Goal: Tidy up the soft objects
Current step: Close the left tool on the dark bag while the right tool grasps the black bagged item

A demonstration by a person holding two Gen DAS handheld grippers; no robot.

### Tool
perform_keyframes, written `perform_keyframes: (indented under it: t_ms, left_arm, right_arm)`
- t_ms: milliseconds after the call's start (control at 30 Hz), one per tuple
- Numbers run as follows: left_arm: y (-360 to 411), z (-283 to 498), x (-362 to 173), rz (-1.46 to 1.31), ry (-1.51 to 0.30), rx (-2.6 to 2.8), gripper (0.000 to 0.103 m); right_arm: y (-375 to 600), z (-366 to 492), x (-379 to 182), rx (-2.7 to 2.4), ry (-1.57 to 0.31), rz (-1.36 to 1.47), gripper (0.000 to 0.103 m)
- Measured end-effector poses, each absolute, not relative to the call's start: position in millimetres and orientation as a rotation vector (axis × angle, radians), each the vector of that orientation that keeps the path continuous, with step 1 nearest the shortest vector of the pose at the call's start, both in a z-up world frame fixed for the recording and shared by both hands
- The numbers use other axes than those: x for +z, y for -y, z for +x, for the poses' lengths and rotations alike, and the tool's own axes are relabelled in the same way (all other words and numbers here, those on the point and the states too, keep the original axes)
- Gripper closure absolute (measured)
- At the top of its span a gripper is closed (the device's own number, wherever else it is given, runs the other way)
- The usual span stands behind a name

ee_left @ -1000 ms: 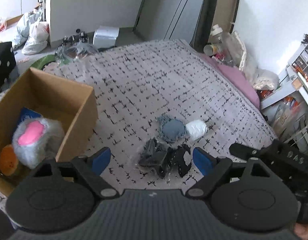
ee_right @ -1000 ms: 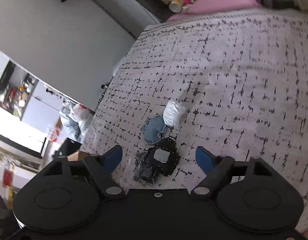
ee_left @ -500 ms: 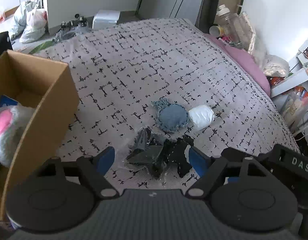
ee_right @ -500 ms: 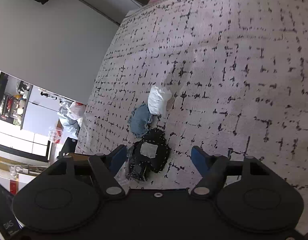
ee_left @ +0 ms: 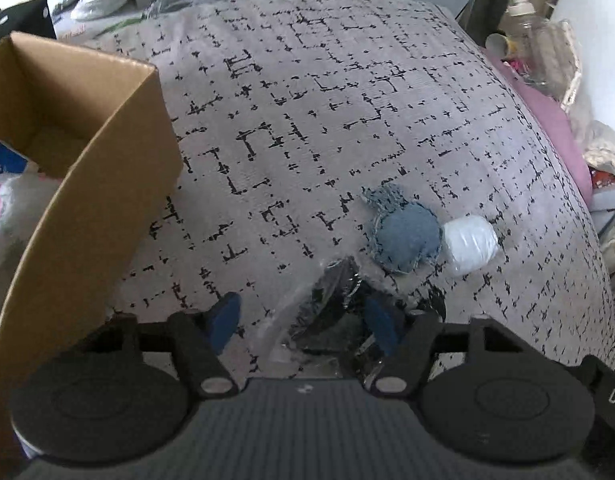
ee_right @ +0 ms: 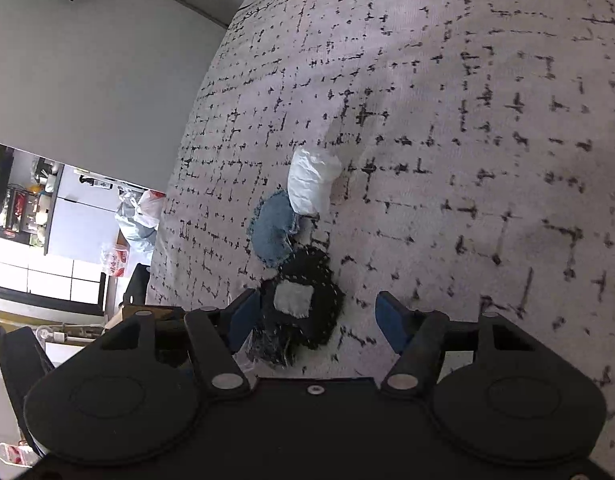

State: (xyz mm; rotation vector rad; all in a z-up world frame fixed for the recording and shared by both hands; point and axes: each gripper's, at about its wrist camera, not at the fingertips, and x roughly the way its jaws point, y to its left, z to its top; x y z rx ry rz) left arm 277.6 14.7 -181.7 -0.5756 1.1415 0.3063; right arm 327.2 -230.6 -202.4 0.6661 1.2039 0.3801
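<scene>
Black fabric pouches, one in crinkled clear plastic (ee_left: 331, 312) and one stitched with a pale square patch (ee_right: 303, 300), lie on the grey patterned bed (ee_left: 347, 100), just ahead of both tongs. Left tongs (ee_left: 303, 322) gape around the wrapped one; right tongs (ee_right: 315, 314) stand open, empty, over the patched one. I judge the left nearer the open brown cardboard box (ee_left: 87, 152).
</scene>
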Motion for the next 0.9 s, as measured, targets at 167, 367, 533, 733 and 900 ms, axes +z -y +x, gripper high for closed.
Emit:
perform_keyframes:
  t_ms: [167, 367, 533, 733, 900]
  left_arm:
    - [-17.5, 284.1, -183.1, -0.620, -1.152, 0.285, 0.076]
    - [-23.0, 285.1, -182.1, -0.639, -1.135, 0.248, 0.087]
    - [-23.2, 283.4, -178.1, -0.656, -1.127, 0.238, 0.090]
    - [-22.0, 276.9, -161.0, -0.601, -1.114, 0.250, 0.093]
    - [-25.8, 265.3, -142.3, -0.580, -1.081, 0.260, 0.096]
  right_arm:
    - [211.1, 336.5, -211.1, 0.405, -1.227, 0.638, 0.041]
    - [204.0, 338.7, -214.0, 0.414, -1.231, 0.611, 0.045]
    - [193.5, 336.8, -213.7, 0.437, -1.222, 0.559, 0.057]
    - [193.7, 326.8, -205.4, 0.411, -1.202, 0.507, 0.067]
    - [203.8, 315.0, -194.3, 0.394, -1.178, 0.536, 0.067]
